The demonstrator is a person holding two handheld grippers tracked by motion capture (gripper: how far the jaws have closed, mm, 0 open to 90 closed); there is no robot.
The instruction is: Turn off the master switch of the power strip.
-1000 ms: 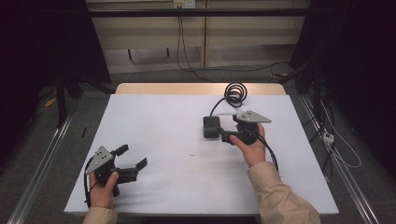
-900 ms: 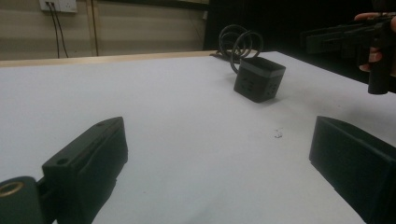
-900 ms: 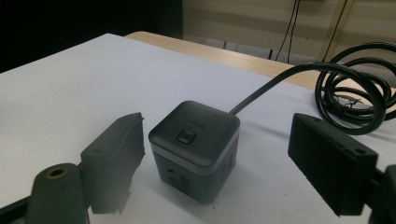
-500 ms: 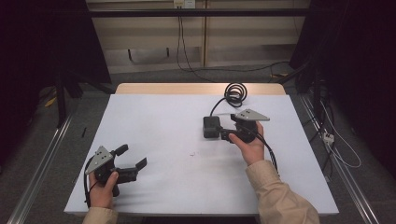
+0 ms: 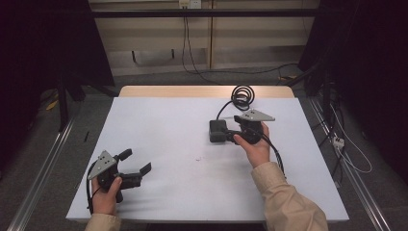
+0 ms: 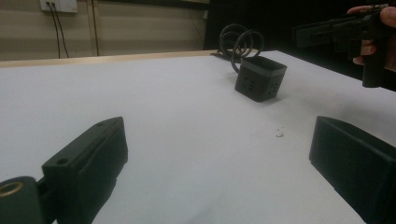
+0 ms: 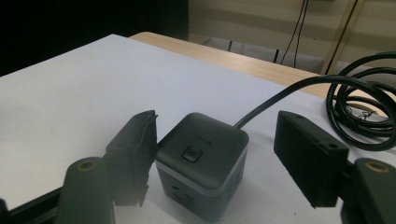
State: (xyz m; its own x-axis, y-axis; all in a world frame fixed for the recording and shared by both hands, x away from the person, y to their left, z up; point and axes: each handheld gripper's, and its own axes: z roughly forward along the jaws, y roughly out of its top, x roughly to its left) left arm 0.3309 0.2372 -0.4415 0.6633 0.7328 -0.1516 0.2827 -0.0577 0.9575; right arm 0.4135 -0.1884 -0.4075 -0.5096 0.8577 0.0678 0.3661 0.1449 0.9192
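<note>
The right gripper (image 5: 230,136) is straddling the black power cube (image 5: 217,130). Its jaws have just been closing in on the cube but are standing apart: in the right gripper view one jaw is at, or nearly at, the cube's (image 7: 201,164) near corner, and the other is showing white table between itself and the cube's far side. Compared with a second ago, the right hand (image 5: 255,144) is sitting in almost the same place, and the cube is resting where it was.

The left gripper (image 5: 135,163) is being held low at the near left part of the table (image 5: 159,125), its jaws spread wide with nothing between them, unmoved from the earlier frames.

The cube is sitting upright on the table, right of centre and toward the far side. It is near-square, so no long axis is showing. Its button face (image 7: 191,153) is pointing up, and its cord (image 7: 285,93) is leaving the far side and running back to a coil (image 5: 242,96) near the far edge.

The right gripper view is showing the top button and faint socket slots on the near side wall, too small to tell from above. The left gripper view is showing the cube (image 6: 260,78) corner-on with sockets on two side faces, the coil (image 6: 240,42) standing behind it, and the right gripper (image 6: 306,33) entering from the right.
</note>
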